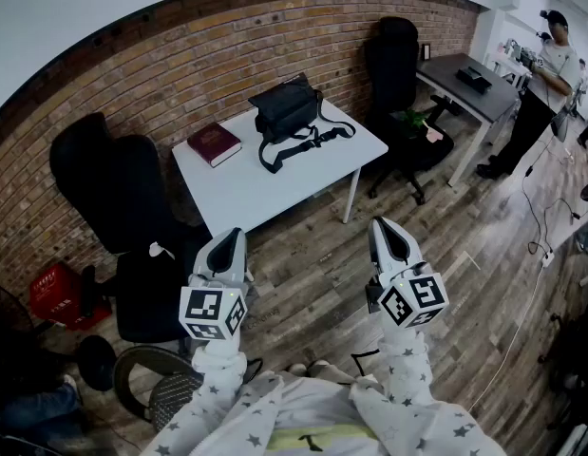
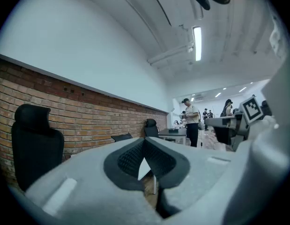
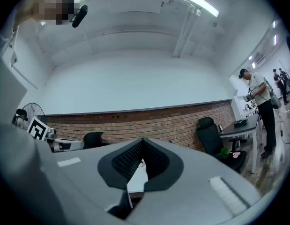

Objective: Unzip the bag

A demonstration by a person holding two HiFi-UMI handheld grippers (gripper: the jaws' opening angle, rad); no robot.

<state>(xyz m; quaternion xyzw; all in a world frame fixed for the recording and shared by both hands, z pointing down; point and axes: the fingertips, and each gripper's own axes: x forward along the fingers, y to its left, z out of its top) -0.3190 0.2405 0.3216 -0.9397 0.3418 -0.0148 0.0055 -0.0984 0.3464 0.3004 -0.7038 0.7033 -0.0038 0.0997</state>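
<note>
A black bag (image 1: 288, 108) with a loose strap lies on the far right part of a white table (image 1: 275, 179) against the brick wall. Both grippers hang well short of the table, over the wooden floor. My left gripper (image 1: 228, 238) is shut and holds nothing, its tips meeting in the left gripper view (image 2: 144, 142). To its right my right gripper (image 1: 386, 228) is also shut and holds nothing, as its own view shows (image 3: 143, 142). Both point level toward the table. The bag's zip is too small to make out.
A dark red book (image 1: 214, 144) lies on the table's left part. Black office chairs stand left (image 1: 123, 198) and right (image 1: 398, 65) of the table. A red basket (image 1: 56, 293) sits on the floor at left. A person (image 1: 545, 84) stands by a grey desk (image 1: 469, 84) at far right.
</note>
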